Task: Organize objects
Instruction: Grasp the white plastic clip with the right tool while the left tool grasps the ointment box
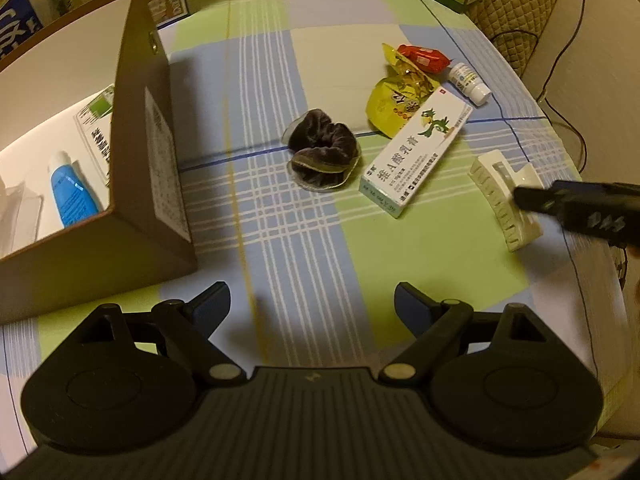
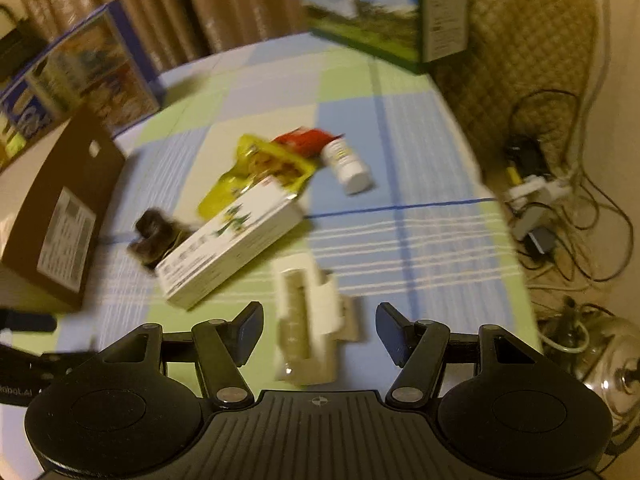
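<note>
A brown cardboard box (image 1: 132, 184) stands at the left with a blue tube (image 1: 70, 190) and a leaflet inside. On the checked cloth lie a dark scrunchie (image 1: 322, 152), a white ointment carton (image 1: 414, 152), a yellow packet (image 1: 394, 100), a red packet (image 1: 422, 58), a small white bottle (image 1: 468, 84) and a cream hair claw (image 1: 506, 196). My left gripper (image 1: 312, 304) hangs open over bare cloth near the box. My right gripper (image 2: 320, 330) is open with the hair claw (image 2: 310, 320) lying between its fingers; its dark tip (image 1: 528, 200) reaches the claw in the left wrist view.
Printed boxes (image 2: 80, 76) and a green-edged box (image 2: 380, 12) stand along the far side of the table. A quilted chair back (image 2: 516, 52) sits at the far right. Cables and a power strip (image 2: 536, 192) lie on the floor beyond the table's right edge.
</note>
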Demonstrator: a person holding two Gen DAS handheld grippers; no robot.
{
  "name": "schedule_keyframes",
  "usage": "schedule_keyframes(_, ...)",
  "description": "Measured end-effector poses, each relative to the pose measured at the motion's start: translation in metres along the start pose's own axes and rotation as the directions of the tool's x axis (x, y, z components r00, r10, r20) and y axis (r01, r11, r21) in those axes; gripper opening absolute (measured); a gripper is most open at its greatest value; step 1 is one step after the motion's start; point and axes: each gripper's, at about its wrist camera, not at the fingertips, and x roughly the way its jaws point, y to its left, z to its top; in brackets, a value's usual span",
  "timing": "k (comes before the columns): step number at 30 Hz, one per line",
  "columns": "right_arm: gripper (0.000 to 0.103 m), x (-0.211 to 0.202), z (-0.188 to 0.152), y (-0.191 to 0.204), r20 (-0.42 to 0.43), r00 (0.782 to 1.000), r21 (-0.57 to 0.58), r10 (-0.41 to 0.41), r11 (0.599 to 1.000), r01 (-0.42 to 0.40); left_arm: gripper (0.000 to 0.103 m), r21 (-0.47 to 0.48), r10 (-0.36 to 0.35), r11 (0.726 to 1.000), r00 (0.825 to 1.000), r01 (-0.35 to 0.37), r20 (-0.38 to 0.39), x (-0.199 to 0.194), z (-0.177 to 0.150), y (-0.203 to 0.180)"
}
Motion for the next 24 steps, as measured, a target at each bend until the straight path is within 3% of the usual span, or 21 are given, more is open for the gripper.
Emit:
schedule_keyframes(6, 0.057, 0.021, -0.004, 0.011, -0.018, 0.999, -0.044, -0.037, 0.998, 0.037, 0.087, 0.024, -0.003, 1.000, 1.000, 0.003, 0.024, -0.001, 0.008, -0.005)
schedule_keyframes(7, 0.053, 0.024, -0.003, 0.008, -0.020, 0.999, -0.049, -0.040, 0.998, 0.039, 0.087, 0.028, -0.004, 1.000, 1.000, 0.003, 0.029, -0.001, 0.009, -0.006)
schedule_keyframes(8, 0.040, 0.026, -0.003, 0.007, -0.022, 0.999, -0.060, -0.042, 0.997, 0.040, 0.087, 0.033, -0.006, 0.999, 0.999, 0.005, 0.033, -0.001, 0.012, -0.007)
schedule_keyframes(13, 0.038, 0.022, -0.006, -0.005, -0.006, 0.997, -0.085, -0.074, 0.994, 0.073, 0.087, 0.073, -0.026, 0.997, 0.998, 0.022, 0.060, 0.002, 0.023, -0.017)
schedule_keyframes(20, 0.038, 0.010, -0.005, -0.039, 0.006, 0.992, -0.002, -0.126, 0.992, 0.126, 0.086, 0.189, -0.096, 0.979, 0.990, 0.075, 0.105, 0.014, 0.043, -0.044)
schedule_keyframes(22, 0.038, 0.005, -0.006, -0.049, 0.009, 0.991, 0.025, -0.136, 0.990, 0.135, 0.084, 0.233, -0.111, 0.969, 0.986, 0.080, 0.123, 0.019, 0.051, -0.054)
schedule_keyframes(24, 0.038, 0.001, -0.008, -0.056, 0.013, 0.990, 0.041, -0.142, 0.989, 0.141, 0.076, 0.267, -0.123, 0.960, 0.982, 0.081, 0.142, 0.026, 0.060, -0.062)
